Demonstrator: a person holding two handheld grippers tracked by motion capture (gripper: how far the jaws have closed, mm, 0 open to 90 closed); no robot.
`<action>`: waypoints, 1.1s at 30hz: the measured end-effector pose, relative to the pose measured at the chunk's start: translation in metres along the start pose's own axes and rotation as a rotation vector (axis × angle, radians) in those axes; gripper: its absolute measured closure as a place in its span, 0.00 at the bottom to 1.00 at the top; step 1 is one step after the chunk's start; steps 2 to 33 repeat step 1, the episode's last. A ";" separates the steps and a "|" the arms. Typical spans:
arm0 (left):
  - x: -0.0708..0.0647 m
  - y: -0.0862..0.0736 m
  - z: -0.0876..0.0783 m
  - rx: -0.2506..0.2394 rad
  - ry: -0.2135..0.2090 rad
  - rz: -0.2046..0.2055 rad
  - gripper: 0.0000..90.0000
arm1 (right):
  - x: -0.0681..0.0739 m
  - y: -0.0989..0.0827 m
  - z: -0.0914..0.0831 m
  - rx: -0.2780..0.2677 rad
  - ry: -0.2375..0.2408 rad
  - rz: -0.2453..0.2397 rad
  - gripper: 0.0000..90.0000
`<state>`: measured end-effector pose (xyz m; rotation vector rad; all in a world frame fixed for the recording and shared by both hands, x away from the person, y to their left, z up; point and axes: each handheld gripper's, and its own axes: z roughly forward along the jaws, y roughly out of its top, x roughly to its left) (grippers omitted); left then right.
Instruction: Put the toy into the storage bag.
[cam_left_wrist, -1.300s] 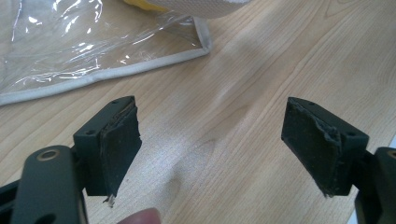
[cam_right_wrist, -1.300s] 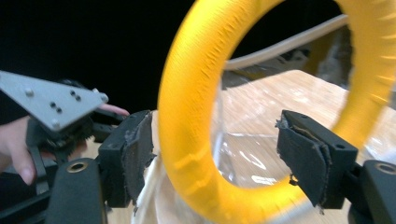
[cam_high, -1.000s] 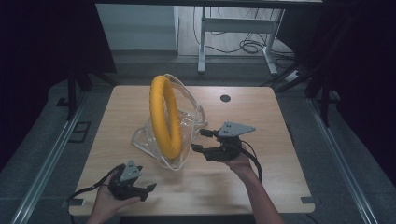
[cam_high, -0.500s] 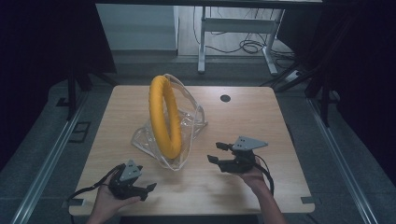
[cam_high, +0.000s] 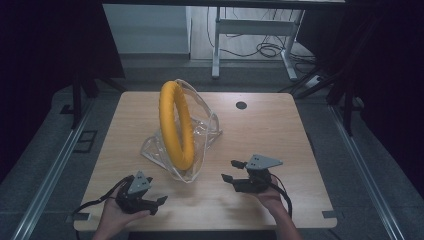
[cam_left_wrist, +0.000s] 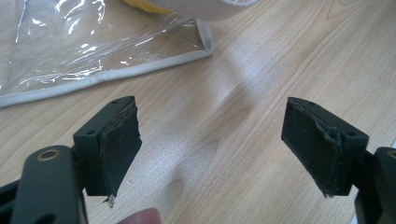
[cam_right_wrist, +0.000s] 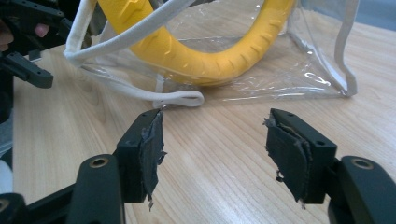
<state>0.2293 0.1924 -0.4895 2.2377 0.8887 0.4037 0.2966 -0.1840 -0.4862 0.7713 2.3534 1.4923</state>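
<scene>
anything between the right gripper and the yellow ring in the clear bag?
Only the clear plastic bag itself: its wall and white trim cover the yellow ring. Bare wooden table lies before the open right gripper.

Your left gripper (cam_high: 159, 201) and right gripper (cam_high: 229, 170), black bodies, grey three-cornered plates on top, trailing black cables, brass-ringed screw holes, frayed dark rubber pads (cam_right_wrist: 152, 148) on squared jaws, your forearms bare

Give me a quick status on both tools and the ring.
Left tool open, empty. Right tool open, empty, short of the clear bag. Yellow ring upright in bag. Table between clear.
</scene>
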 end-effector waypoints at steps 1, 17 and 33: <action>0.000 0.000 0.000 0.000 0.001 0.003 0.22 | 0.000 0.000 0.000 -0.001 -0.007 -0.001 0.40; 0.000 0.000 0.000 0.000 0.001 0.003 0.22 | 0.000 0.000 0.000 -0.001 -0.007 -0.001 0.40; 0.000 0.000 0.000 0.000 0.001 0.003 0.22 | 0.000 0.000 0.000 -0.001 -0.007 -0.001 0.40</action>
